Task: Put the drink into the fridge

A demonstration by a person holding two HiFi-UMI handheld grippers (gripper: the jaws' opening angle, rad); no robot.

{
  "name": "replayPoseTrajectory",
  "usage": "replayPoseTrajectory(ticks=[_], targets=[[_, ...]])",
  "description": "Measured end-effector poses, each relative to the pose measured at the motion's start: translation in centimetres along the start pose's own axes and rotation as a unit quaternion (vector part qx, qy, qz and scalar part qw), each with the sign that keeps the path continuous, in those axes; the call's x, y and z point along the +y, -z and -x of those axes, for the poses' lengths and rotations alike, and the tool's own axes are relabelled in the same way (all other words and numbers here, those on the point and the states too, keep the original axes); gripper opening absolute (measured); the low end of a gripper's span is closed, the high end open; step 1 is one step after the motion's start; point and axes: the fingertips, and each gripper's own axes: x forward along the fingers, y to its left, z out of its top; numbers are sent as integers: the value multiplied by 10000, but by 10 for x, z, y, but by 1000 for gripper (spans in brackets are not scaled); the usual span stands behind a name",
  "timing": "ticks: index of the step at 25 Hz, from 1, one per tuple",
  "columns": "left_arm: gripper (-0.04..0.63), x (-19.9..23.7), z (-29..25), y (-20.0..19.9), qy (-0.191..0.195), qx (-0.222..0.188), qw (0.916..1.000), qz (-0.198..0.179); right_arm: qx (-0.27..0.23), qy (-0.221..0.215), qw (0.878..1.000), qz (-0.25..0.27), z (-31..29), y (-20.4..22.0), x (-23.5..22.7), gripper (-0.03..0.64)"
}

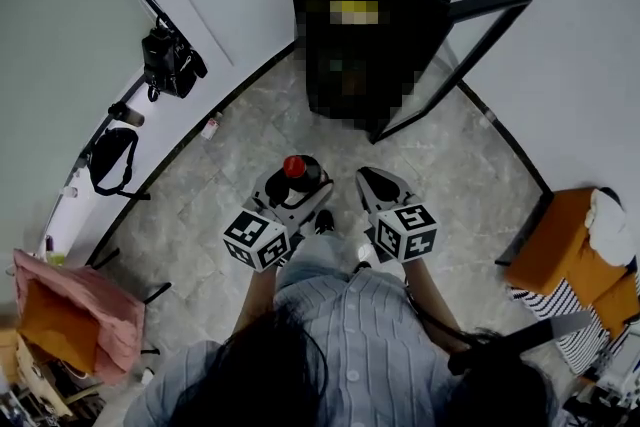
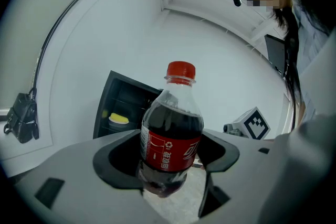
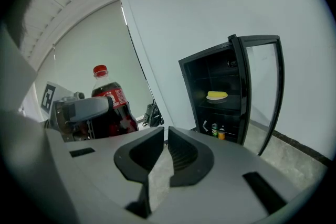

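The fridge (image 1: 370, 5) stands open, its glass door (image 1: 470, 55) swung out at the right of the head view. In front of the fridge and well short of its shelves, the left gripper (image 2: 168, 165) has its jaws clamped on the lower body of the upright, red-capped bottle (image 2: 170, 134). The right gripper (image 3: 165, 157), also facing the fridge, has its jaws nearly together with nothing between them. Inside the fridge a yellow item (image 3: 217, 95) lies on a middle shelf, with cans (image 3: 217, 131) on a shelf below it.

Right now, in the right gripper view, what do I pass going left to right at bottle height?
marker cube → cola bottle → black bag → fridge → open glass door
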Motion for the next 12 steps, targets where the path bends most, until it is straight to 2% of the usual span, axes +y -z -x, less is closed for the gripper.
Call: replayPoseTrajectory(ticks=[12], targets=[[324, 43, -16, -17, 515, 151, 9985, -107, -194, 449, 9985, -241, -45, -20, -4, 35]])
